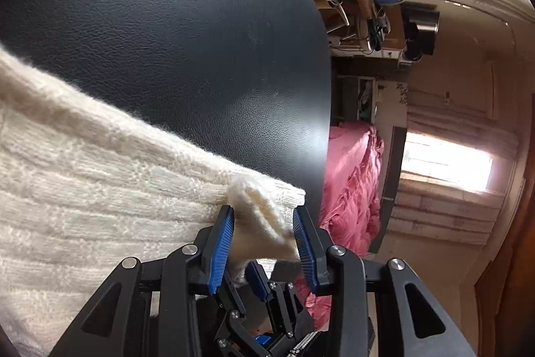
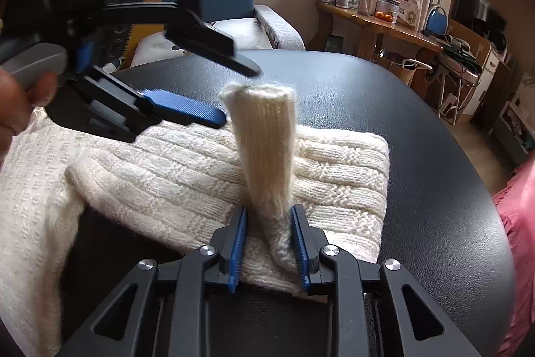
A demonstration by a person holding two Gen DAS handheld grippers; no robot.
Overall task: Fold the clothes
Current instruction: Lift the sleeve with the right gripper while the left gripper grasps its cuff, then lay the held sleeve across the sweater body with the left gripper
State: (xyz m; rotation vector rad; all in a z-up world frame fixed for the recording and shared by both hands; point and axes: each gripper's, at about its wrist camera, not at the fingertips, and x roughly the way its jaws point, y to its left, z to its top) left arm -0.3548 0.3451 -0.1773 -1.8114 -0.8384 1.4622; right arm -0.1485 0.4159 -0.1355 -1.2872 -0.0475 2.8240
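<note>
Right wrist view: a cream cable-knit sweater (image 2: 187, 176) lies partly folded on a black leather-look table (image 2: 418, 156). The right gripper (image 2: 269, 216) is clenched on a ribbed sleeve cuff (image 2: 264, 136), which stands upright between its blue pads. The left gripper (image 2: 234, 96) hovers over the sweater's far edge, jaws spread and holding nothing; its own camera shows knit lying loosely between the parted pads. To fold well, the sleeve probably wants carrying across the body and laying flat, with the left gripper steadying the fabric beneath against dragging.
</note>
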